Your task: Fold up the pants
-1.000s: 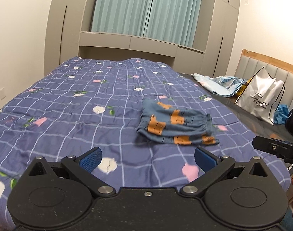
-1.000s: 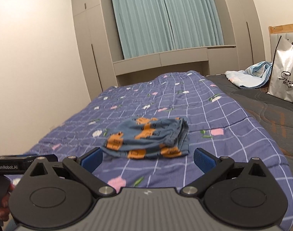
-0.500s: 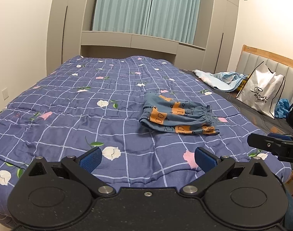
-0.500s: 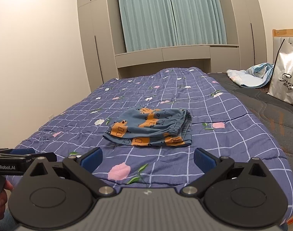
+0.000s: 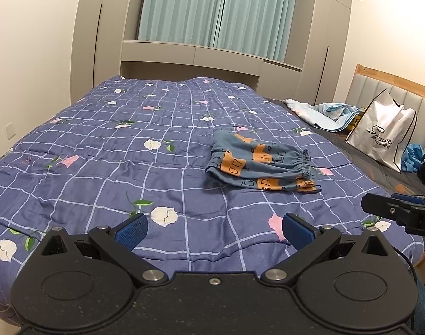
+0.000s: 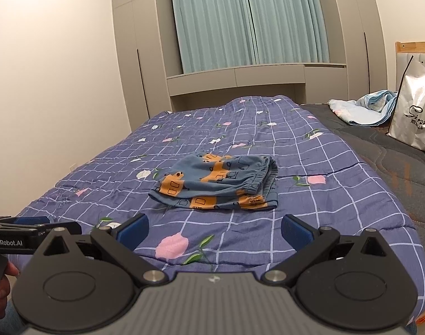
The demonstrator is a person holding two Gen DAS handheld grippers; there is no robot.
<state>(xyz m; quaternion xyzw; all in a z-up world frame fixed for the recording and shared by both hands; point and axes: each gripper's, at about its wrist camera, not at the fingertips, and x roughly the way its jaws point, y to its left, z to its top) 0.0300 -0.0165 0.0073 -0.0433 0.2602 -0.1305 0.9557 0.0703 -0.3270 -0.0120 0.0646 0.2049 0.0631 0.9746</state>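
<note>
The pants (image 5: 261,166), blue-grey with orange blocks, lie folded into a small stack on the purple checked quilt (image 5: 114,167), elastic waistband to the right. They also show in the right wrist view (image 6: 216,184). My left gripper (image 5: 214,230) is open and empty, held near the bed's front edge, well short of the pants. My right gripper (image 6: 214,230) is open and empty too, also back from the pants. Each gripper shows at the edge of the other's view.
A white shopping bag (image 5: 380,136) and a light blue cloth heap (image 5: 327,113) lie on the dark mattress (image 6: 394,162) to the right. Grey wardrobes and teal curtains (image 5: 215,11) stand behind the bed. A wall is at the left.
Both grippers have drawn back from the pants toward the front edge of the bed. The pants lie still and folded. Both grippers stay open.
</note>
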